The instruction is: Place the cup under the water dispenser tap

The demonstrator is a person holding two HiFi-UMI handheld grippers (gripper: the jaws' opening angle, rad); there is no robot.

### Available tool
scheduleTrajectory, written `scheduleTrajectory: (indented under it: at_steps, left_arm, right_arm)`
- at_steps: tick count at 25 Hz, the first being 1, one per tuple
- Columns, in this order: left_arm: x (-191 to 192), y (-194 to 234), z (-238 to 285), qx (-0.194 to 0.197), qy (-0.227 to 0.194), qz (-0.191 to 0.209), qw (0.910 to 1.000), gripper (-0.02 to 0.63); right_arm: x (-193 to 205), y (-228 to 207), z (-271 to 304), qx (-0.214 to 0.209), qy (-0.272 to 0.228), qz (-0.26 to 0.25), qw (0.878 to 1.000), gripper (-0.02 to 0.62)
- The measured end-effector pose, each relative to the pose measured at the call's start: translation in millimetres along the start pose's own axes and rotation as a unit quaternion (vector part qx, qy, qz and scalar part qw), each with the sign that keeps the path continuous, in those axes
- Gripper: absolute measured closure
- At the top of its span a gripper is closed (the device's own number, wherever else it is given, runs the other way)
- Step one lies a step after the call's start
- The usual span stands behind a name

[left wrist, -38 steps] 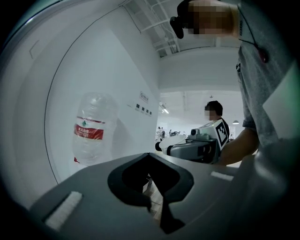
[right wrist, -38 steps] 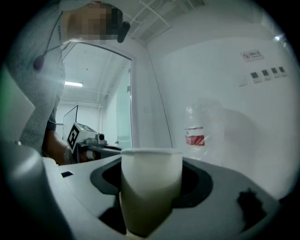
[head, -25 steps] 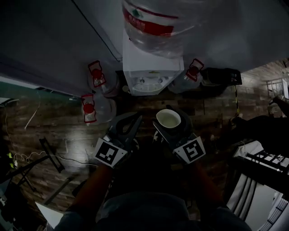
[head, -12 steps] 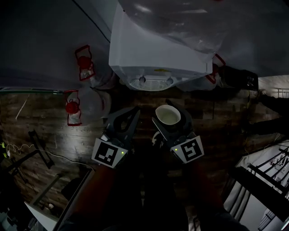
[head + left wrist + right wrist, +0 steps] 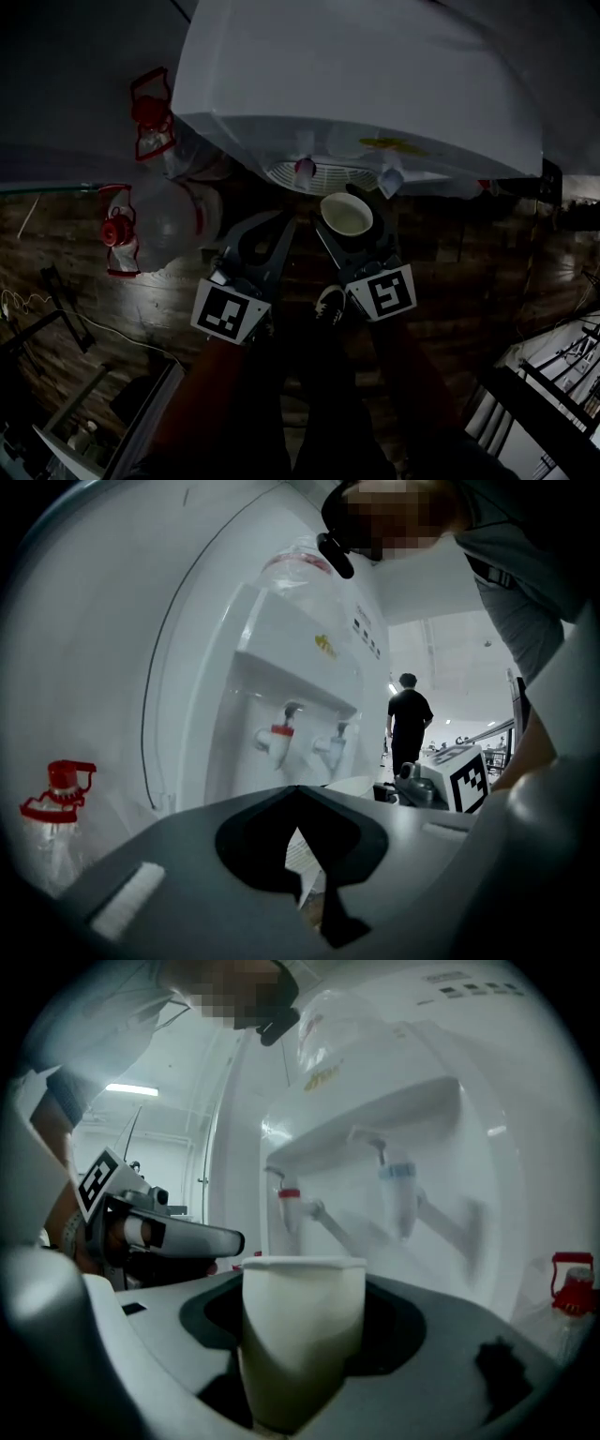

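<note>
Cup (image 5: 302, 1335) one, taps (image 5: 289, 1206) two, dispenser (image 5: 375, 84) one.

Wood floor (image 5: 66, 258): red-capped jug (image 5: 155, 230), 2nd jug (image 5: 150, 117), water dispenser (image 5: 356, 84) on it.

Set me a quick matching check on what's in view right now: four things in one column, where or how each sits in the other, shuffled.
Things:
1. cup
2. left gripper
3. red-collared tap
4. red-capped spare bottle

Places and states:
A. on the floor, left of the dispenser in the head view
B. jaws together, nothing held
C. clamped in the right gripper
D. on the dispenser's front, beside the blue tap

Pairs: 1-C, 2-B, 3-D, 4-A.
</note>
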State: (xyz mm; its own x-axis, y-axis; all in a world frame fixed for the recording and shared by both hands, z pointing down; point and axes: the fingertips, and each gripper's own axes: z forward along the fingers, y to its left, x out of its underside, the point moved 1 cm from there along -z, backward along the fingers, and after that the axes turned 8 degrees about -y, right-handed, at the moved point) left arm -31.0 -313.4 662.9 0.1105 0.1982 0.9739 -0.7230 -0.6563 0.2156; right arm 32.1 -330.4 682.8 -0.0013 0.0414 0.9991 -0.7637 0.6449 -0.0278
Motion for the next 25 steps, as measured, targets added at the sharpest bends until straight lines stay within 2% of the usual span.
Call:
scheduleTrajectory:
  at_steps: [4,9,16,20,25]
  left_arm:
    - [34,17,10,-0.007,-0.003,-0.004,1.0000,0.598]
    - [61,29,21,-0.008,-0.016,0.002,0.9998,0.598]
    - [86,34,31,0.001,-0.023,0.014,0.9996,0.598]
    - [93,34,34,0.004,-0.021,0.020,0.9996,0.598]
    - [90,31,36,0.001,-0.031,0.016,0.9994,0.599]
  right_arm:
    - [33,-11,16,0.015,-0.014,-0.008,1.000,0.301]
    - [54,-22,27,0.035,-0.049,-0.051,0.997,0.301]
    - [62,-31,32,0.075,-0.101,-0.085,0.988,0.301]
    - [62,-35,35,0.099,-0.097,-0.116,0.984,0.301]
    - [71,-39,37,0.128,-0.057,-0.122,0.983,0.299]
